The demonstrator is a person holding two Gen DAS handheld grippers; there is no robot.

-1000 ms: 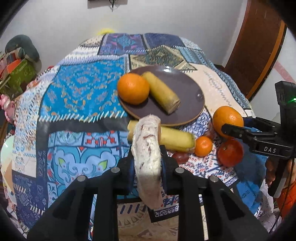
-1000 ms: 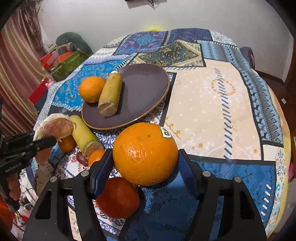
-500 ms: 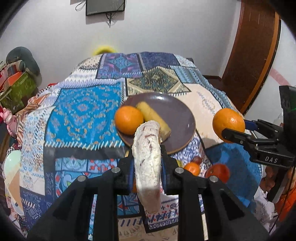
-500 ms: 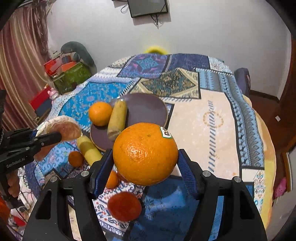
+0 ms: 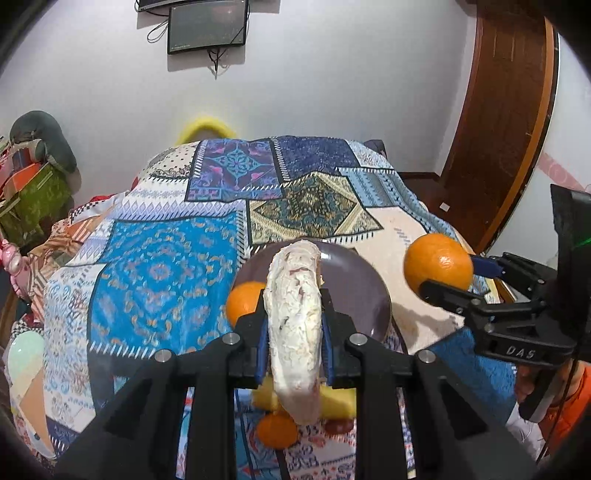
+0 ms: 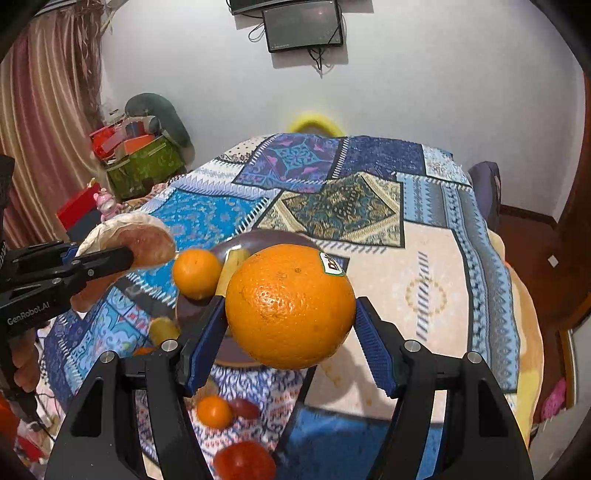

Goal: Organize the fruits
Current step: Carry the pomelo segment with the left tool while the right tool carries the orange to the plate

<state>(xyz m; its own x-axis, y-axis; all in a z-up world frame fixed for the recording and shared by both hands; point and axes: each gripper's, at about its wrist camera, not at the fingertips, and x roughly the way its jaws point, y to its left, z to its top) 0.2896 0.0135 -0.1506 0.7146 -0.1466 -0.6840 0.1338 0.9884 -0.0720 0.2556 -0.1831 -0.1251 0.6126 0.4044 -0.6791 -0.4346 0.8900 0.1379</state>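
Note:
My left gripper (image 5: 293,332) is shut on a pale, red-flecked fruit piece (image 5: 293,325), held high above the patchwork cloth; it also shows in the right wrist view (image 6: 129,240). My right gripper (image 6: 290,332) is shut on a large orange (image 6: 290,306) with a sticker, also seen in the left wrist view (image 5: 437,264). Below lies a dark plate (image 5: 354,280) holding an orange (image 5: 242,301) and a banana piece (image 6: 232,266). Loose on the cloth are a second banana piece (image 5: 338,400), a small mandarin (image 5: 277,430) and a red fruit (image 6: 243,461).
The patchwork blanket (image 5: 159,266) covers a raised surface that drops off at the sides. Boxes and a cushion (image 6: 144,158) stand at the far left by a curtain. A wooden door (image 5: 509,122) is at the right. A monitor (image 6: 303,24) hangs on the back wall.
Both grippers have risen well above the cloth with their fruit still held. The plate and loose fruit now look smaller and lower, and the wall monitor has come into view.

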